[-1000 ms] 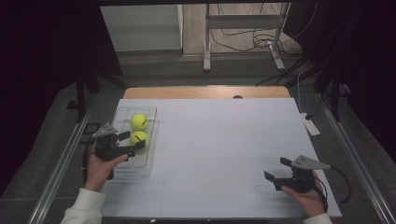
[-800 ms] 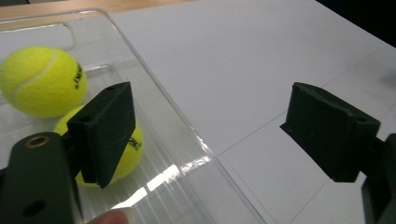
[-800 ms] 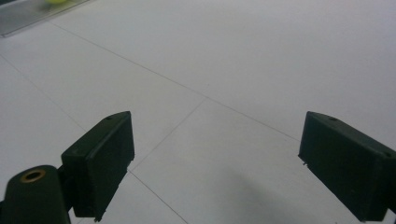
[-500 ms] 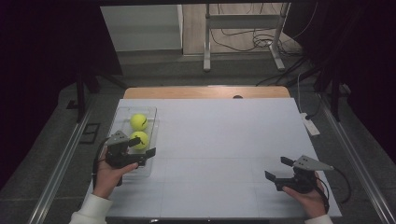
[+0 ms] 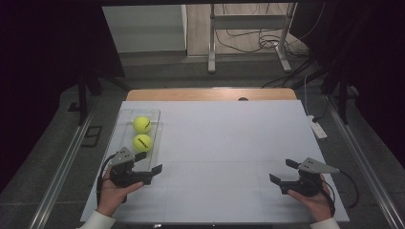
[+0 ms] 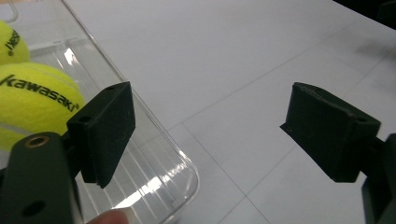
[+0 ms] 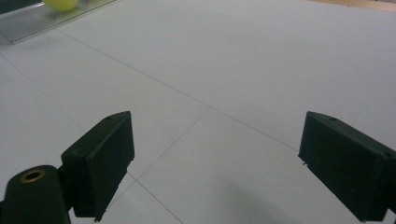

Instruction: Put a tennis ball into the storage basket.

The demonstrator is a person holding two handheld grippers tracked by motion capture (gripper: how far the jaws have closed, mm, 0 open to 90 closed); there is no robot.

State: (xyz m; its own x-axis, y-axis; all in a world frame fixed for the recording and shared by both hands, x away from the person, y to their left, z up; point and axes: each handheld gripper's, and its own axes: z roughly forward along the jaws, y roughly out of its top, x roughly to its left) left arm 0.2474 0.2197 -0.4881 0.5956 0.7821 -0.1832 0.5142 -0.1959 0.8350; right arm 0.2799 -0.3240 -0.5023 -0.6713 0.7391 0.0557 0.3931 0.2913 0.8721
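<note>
Two yellow tennis balls sit in a clear plastic tray [image 5: 155, 125] near the table's left edge, roughly halfway between its front and back. The near ball [image 5: 142, 142] and the far ball [image 5: 141, 124] line up along the tray's long axis, which runs front to back, parallel to that left edge. Balls have no real long axis of their own, but the near one's black "Kawasaki" print faces up and toward the left gripper's camera [image 6: 37, 91]. The tray's raised rim is probably what stops them rolling off the table.

The left gripper [image 5: 149, 162] hangs right at the tray's front end, jaws spread wide with nothing between them — one jaw over the tray's near corner, the other out over the bare white table [image 5: 229, 143]. In the left gripper view the near ball sits just behind the left jaw, not touching it. It looks like a line-up for a grab, or a hand just clear of a drop-off; hard to call which.

The right gripper [image 5: 285, 172] rests low by the front right corner, well apart from the tray, jaws wide and empty too — looks parked, just waiting its turn.
</note>
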